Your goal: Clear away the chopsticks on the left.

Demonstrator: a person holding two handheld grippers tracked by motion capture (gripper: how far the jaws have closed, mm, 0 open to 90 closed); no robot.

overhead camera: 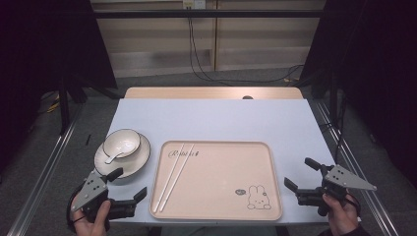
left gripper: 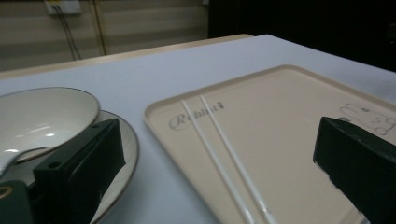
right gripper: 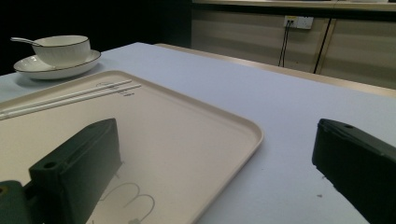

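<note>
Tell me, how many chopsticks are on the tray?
2. Both white chopsticks lie side by side on the left part of the beige tray, running from near its printed word down toward its near left corner. None seem hidden.

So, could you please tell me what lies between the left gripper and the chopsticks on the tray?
In the high view, a bare strip of table and the tray rim separate the left gripper from the chopsticks.

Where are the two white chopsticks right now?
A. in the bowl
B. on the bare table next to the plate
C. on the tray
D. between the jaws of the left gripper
C: the chopsticks lie side by side on the left part of the tray, apart from the bowl, and no gripper touches them.
</note>
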